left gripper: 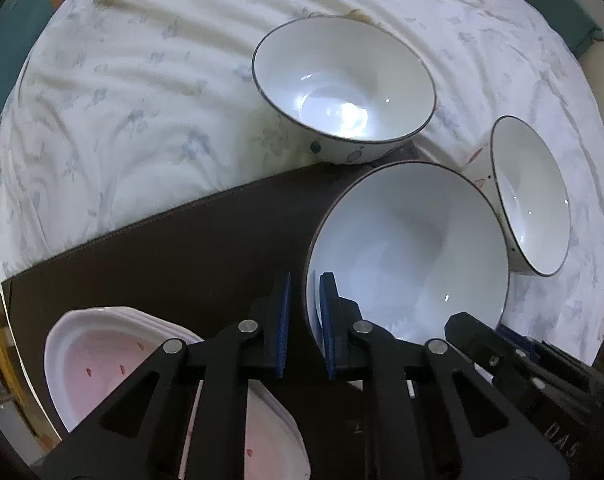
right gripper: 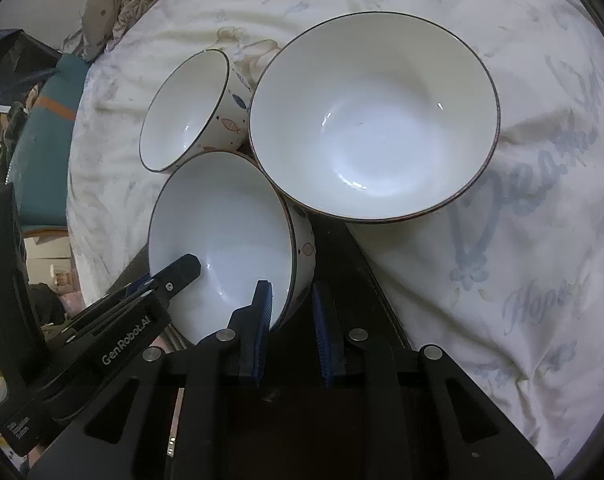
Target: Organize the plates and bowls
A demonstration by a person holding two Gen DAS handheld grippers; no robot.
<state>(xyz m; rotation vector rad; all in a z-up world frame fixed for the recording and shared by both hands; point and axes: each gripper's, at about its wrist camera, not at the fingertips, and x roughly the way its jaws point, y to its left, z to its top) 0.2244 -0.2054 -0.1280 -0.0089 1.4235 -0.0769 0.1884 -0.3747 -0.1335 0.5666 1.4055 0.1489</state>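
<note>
Three white bowls sit on the bed; both hand-held grippers, left (left gripper: 305,320) and right (right gripper: 290,322), pinch the nearest bowl's (right gripper: 222,236) rim. "GenRobot.AI" marks one.

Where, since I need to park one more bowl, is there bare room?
The dark board is bare between the pink plates and the near bowl. The sheet left of the far bowl is open too. Crowded: the board's far corner, where those bowls and a side bowl cluster.
</note>
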